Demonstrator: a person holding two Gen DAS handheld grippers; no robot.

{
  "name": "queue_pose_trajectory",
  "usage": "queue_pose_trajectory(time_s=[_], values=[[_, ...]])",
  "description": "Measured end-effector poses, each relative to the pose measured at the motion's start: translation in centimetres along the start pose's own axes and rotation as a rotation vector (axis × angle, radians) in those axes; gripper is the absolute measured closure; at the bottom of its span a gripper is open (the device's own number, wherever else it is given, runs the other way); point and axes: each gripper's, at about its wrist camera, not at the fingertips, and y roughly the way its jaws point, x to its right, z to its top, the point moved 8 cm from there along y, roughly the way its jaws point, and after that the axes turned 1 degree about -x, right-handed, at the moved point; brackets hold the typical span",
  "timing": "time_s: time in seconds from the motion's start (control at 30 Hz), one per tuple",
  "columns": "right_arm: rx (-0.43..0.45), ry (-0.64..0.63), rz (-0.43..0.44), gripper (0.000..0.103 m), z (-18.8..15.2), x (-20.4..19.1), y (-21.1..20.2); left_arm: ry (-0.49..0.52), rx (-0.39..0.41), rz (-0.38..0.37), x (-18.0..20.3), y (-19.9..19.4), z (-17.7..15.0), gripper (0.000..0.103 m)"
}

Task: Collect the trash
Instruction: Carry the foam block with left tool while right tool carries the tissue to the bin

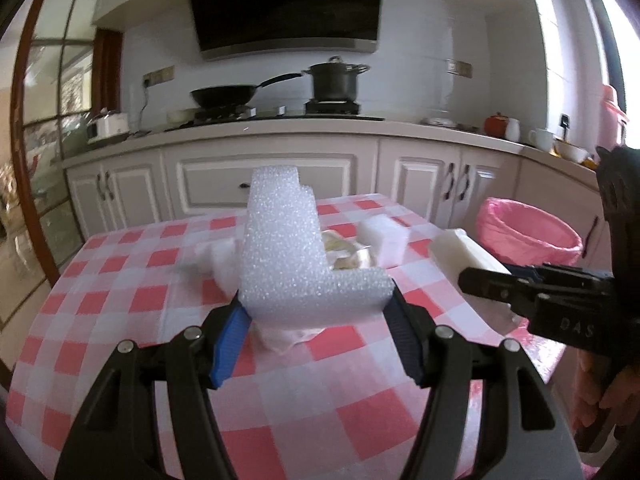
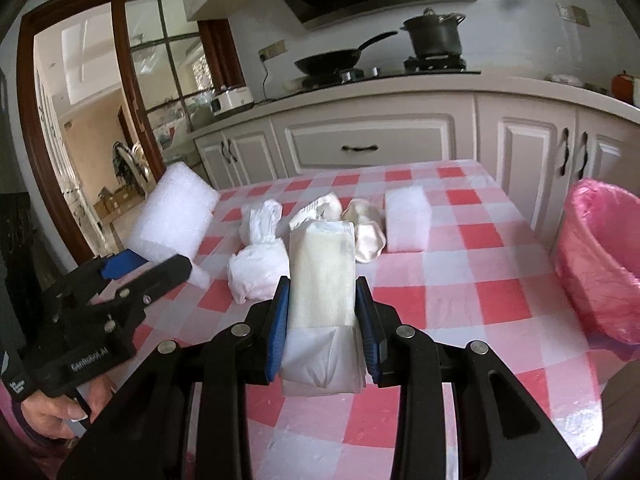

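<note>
My left gripper [image 1: 316, 308] is shut on a white L-shaped foam block [image 1: 288, 256], held above the red-checked table [image 1: 132, 280]. The same block [image 2: 176, 216] shows at the left in the right wrist view. My right gripper [image 2: 322, 300] is shut on a long white wrapped packet [image 2: 322, 280], held above the table; the packet [image 1: 464, 252] also shows in the left wrist view. On the table lie a knotted white plastic bag [image 2: 258, 256], crumpled cream wrappers [image 2: 364, 228] and a white foam slab [image 2: 408, 220]. A pink-lined bin [image 2: 604, 256] stands off the table's right edge.
Cream kitchen cabinets [image 1: 264, 184] run behind the table, with a wok [image 1: 224, 96] and a pot [image 1: 334, 80] on the stove. A glass door with a brown frame [image 2: 132, 92] is at the left. A crumpled tissue [image 1: 288, 338] lies under the foam block.
</note>
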Motion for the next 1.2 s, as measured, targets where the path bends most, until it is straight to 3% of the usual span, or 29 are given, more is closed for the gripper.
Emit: queue_pose_trajectory(time_s=[0.47,0.8,1.2], values=[[0.122,0.028,-0.138,0.071,1.8,5.4,-5.8,0.059,0.02,-0.142,6.6,2.1,3.2,0.041],[0.181,0.119,-0.291,0.071,2.2,13.1,-10.1,0.112,0.015,-0.299,14.6,5.9,5.6,0.041],[0.194,0.244,-0.436,0.071,2.0,23.7,-12.1,0.267,0.02,-0.488,25.0,10.9,7.9,0.04]])
